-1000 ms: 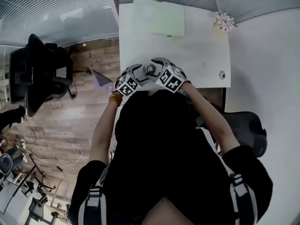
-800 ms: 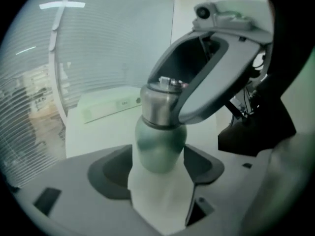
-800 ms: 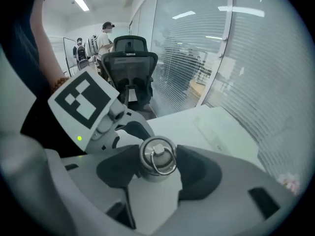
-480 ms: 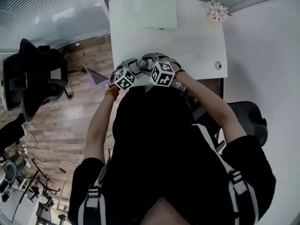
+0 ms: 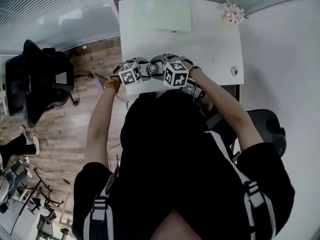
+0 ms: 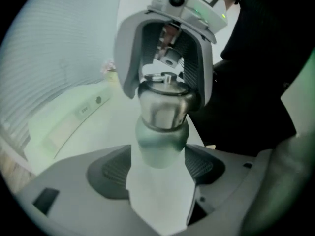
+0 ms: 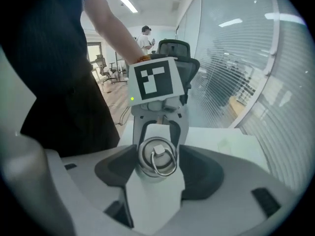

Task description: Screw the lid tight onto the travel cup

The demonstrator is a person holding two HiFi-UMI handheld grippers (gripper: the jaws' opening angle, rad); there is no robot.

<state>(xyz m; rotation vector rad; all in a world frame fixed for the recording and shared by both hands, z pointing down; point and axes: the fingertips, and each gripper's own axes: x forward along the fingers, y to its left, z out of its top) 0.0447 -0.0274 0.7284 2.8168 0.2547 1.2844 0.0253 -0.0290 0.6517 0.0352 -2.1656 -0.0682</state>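
The travel cup (image 6: 160, 140) has a pale green body and a steel lid (image 6: 164, 102) with a wire ring (image 7: 163, 163) on top. It hangs in the air at the white table's front edge, and only its top (image 5: 153, 69) shows in the head view. My left gripper (image 6: 158, 168) has the cup's body between its pads, which touch it on both sides. My right gripper (image 7: 157, 173) faces it from the other end and is shut on the lid. Both pairs of jaws have just been opening slightly, with the cup still between them. Each gripper also shows in the other's view: the right gripper (image 6: 165, 63) and the left gripper (image 7: 158, 127).
On the white table (image 5: 210, 44) lie a pale green mat (image 5: 160, 14), a small bunch of flowers (image 5: 234, 12) and a small round fitting (image 5: 233, 71). A black office chair (image 5: 35, 79) stands on the wooden floor at the left. Another chair (image 5: 267, 129) is behind me at the right.
Both grippers have rolled about the cup, and their marker cubes now show other faces. They have stayed at the table's front edge with the cup between them.
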